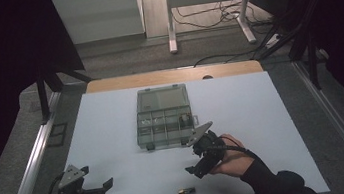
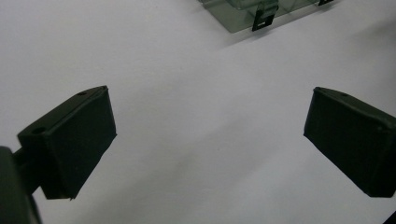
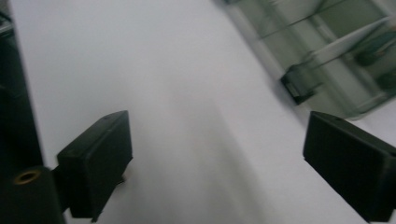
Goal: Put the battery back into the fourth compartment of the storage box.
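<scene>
White worktop sheeting (image 1: 114,135) covers the bench, and the organiser box (image 1: 164,117) at its middle is the landmark for everything else. Nearest the person, on the near side of the box and close to the worktop's front edge, lies a small battery (image 1: 186,191), alone and untouched. Just beyond it, between battery and box, the right claw (image 1: 193,170) is released, with nothing between its jaws; in the right gripper view it hangs over bare sheet with the box's front latch off to one side. Well to the left of the box and nearer than it, the left claw (image 1: 102,189) also stands released and empty, low over the sheet. The box has its clear lid tipped back and small parts in some compartments. The likely slip, as I judge it, is with the battery: round and lying flat, it could roll from a skewed pinch toward the front edge, or a claw could knock the light box. Beyond the box run wood edging, grey floor, table legs and loose cables
</scene>
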### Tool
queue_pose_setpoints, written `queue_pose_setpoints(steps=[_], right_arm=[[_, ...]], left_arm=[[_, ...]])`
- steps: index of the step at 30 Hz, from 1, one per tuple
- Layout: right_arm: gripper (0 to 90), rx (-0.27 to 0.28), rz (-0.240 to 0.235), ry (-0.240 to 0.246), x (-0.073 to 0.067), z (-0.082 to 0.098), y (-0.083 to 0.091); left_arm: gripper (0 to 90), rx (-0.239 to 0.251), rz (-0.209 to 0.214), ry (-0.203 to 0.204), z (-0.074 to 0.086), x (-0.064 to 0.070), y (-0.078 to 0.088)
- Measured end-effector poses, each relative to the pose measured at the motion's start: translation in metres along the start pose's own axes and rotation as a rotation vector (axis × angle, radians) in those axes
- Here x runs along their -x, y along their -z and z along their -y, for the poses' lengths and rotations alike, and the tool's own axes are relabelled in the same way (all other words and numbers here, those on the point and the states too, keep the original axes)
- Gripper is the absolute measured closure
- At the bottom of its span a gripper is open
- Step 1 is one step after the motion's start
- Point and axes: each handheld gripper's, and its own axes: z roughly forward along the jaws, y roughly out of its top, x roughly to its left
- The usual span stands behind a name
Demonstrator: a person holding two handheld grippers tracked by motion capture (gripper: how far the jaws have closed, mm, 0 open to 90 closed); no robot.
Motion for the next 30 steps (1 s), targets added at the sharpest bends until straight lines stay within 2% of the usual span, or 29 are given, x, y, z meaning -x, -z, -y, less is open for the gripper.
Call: queue_pose_setpoints(steps=[9, 15, 20, 24, 26, 30], right_arm=[[19.8, -0.012, -0.035, 0.033, -0.021, 0.01, -0.004], [33.3, -0.04, -0.105, 0.065, -0.036, 0.011, -0.011], [47.3, -0.09, -0.131, 0.13, -0.047, 0.011, -0.023], [56.4, -0.106, -0.141, 0.183, -0.053, 0.012, -0.028], [60.9, -0.112, -0.166, 0.19, -0.055, 0.013, -0.032], [71.0, -0.162, -0.163, 0.225, -0.059, 0.016, -0.041]], left_arm=[[2.9, 0.0, 0.001, 0.004, 0.0, 0.0, 0.0], [2.9, 0.0, 0.0, 0.005, 0.0, 0.0, 0.0], [2.9, 0.0, 0.0, 0.004, 0.0, 0.0, 0.0], [2.9, 0.0, 0.0, 0.001, 0.0, 0.0, 0.0], [2.9, -0.001, 0.0, 0.0, 0.0, 0.0, 0.0], [3.0, -0.001, 0.001, 0.001, 0.0, 0.0, 0.0]])
